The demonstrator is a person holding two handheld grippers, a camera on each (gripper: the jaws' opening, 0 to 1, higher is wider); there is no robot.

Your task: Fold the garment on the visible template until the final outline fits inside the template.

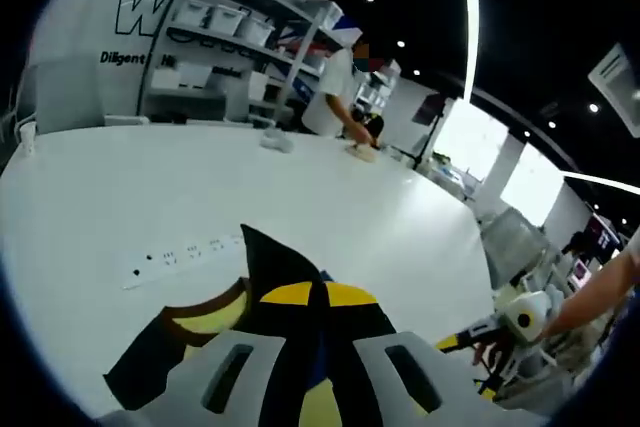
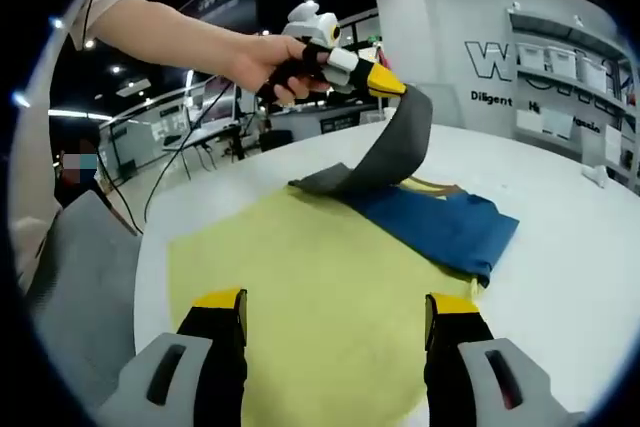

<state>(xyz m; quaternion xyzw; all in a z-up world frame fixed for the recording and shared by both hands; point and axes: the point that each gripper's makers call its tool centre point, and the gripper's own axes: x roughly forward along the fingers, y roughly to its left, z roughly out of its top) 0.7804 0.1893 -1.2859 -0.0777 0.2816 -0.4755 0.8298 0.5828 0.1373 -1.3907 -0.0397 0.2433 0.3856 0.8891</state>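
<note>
Left gripper [image 2: 385, 82] lifted a grey part of the garment [image 2: 395, 142] off the yellow template [image 2: 300, 297]; right gripper [image 2: 338, 332] hung wide over it, holding nothing.

In the right gripper view the rest of the garment, blue, lay on the template's far side and on the white table [image 2: 580, 277]. In the left gripper view dark cloth sat pinched between the yellow-tipped jaws. A power strip [image 1: 180, 259] lay on the table; a person [image 1: 335, 92] stood at the far edge.
</note>
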